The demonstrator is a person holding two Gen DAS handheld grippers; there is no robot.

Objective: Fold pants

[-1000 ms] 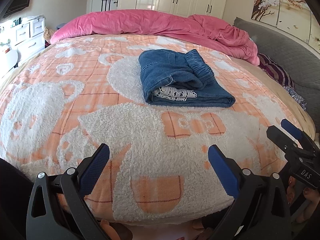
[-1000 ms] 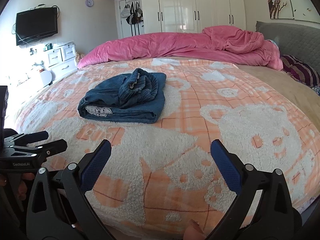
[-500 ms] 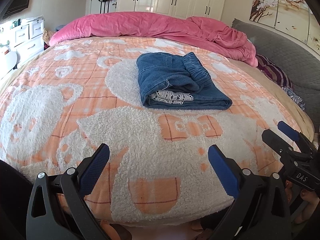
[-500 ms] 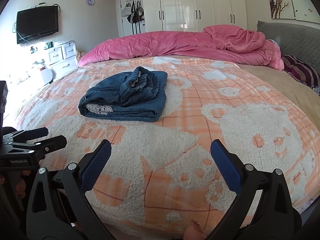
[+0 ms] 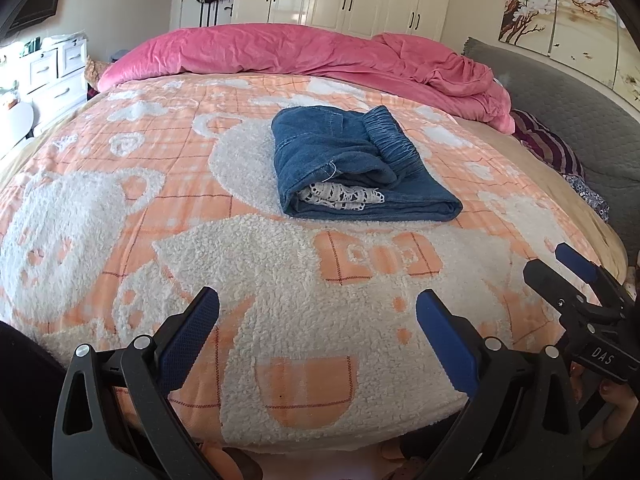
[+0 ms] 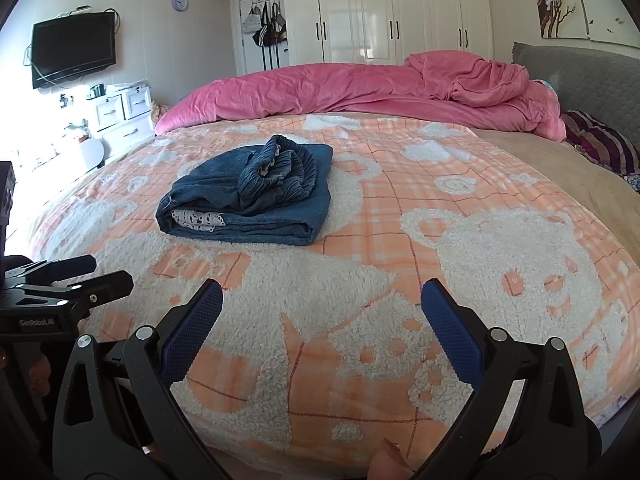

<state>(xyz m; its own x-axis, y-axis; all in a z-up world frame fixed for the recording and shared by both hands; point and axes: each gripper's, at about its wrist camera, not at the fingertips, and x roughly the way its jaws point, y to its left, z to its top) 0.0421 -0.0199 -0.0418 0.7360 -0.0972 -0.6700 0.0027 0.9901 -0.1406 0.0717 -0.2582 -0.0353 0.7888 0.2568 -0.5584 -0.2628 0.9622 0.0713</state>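
Folded denim pants (image 5: 356,172) lie on the orange bear blanket (image 5: 120,208) (white lace showing at the near edge), far ahead of both tools. Left gripper (image 5: 318,320) and right gripper (image 6: 322,308) hover at the near bed edge, jaws spread, holding nothing.

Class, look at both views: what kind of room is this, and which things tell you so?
Most likely a home bedroom: a bed with a pink duvet, white wardrobes, and a wall-mounted TV.
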